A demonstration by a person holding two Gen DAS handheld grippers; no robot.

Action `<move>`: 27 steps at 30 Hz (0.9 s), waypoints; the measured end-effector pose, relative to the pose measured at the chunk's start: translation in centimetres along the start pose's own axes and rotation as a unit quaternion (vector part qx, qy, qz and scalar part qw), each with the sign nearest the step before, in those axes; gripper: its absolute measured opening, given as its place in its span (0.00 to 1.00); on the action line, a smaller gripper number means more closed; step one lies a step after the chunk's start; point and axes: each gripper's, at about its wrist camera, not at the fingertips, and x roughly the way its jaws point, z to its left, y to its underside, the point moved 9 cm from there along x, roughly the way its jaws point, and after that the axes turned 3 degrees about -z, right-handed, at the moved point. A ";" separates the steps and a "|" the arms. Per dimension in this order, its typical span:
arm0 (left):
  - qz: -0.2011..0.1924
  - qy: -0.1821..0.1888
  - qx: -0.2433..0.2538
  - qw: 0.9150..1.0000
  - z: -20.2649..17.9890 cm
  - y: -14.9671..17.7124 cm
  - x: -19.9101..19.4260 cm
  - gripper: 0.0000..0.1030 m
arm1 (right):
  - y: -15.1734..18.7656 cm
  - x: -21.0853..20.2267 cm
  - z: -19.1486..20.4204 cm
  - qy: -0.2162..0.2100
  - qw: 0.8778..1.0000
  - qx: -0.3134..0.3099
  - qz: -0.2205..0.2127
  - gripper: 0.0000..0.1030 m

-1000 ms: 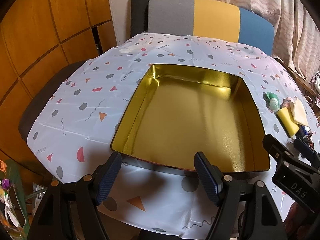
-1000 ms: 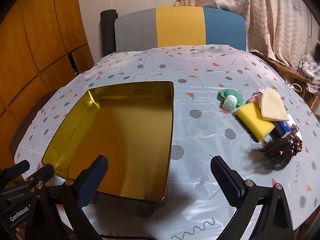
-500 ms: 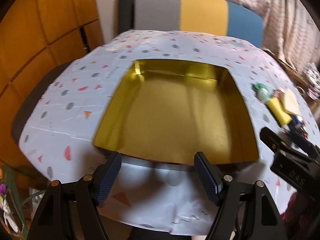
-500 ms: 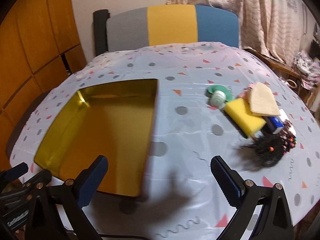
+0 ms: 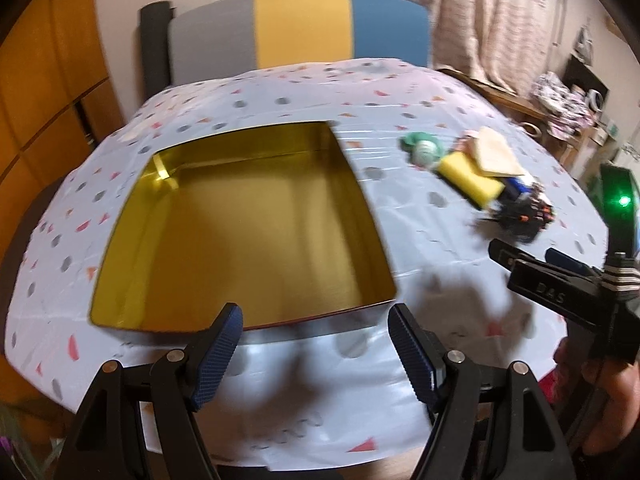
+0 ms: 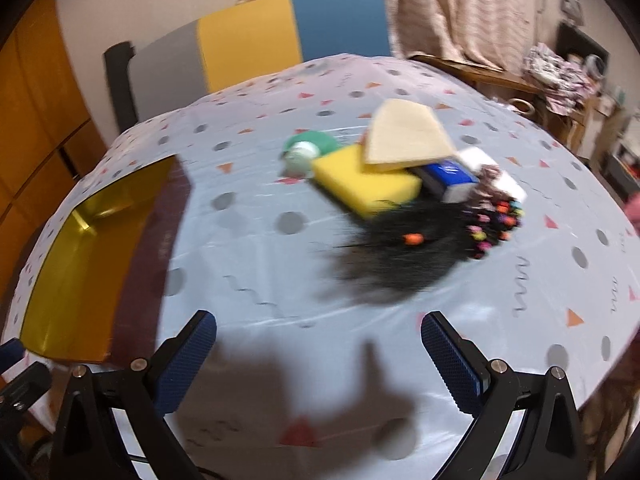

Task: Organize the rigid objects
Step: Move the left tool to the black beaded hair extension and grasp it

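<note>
Gold-lined and empty, the tin (image 5: 240, 232) is seen on the desk (image 6: 280, 280), the yellow sponge (image 6: 368, 186) well right of it, while both the left claw (image 5: 314, 356) and right claw (image 6: 320, 364) are held wide open, gripping nothing.

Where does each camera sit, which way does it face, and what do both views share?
Left wrist: on the left claw, looking down at the empty gold tin; its open fingers, the right claw and a hand show.
Right wrist: on the right claw, facing the pile around the yellow sponge; open fingers show.
Shared: tin, sponge, tablecloth, chair.
</note>
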 end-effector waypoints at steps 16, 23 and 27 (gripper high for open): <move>0.015 0.159 0.096 0.983 -17.4 -5.2 4.0 0.74 | 0.7 -2.1 -18.0 0.107 0.982 0.154 -0.024 1.00; 0.020 0.177 0.119 0.977 -24.5 -7.1 7.5 0.74 | 1.5 -3.4 -23.4 0.131 0.970 0.203 -0.037 1.00; 0.018 0.165 0.150 0.975 -27.7 -7.8 10.0 0.74 | 2.0 -3.9 -24.9 0.138 0.966 0.215 -0.042 1.00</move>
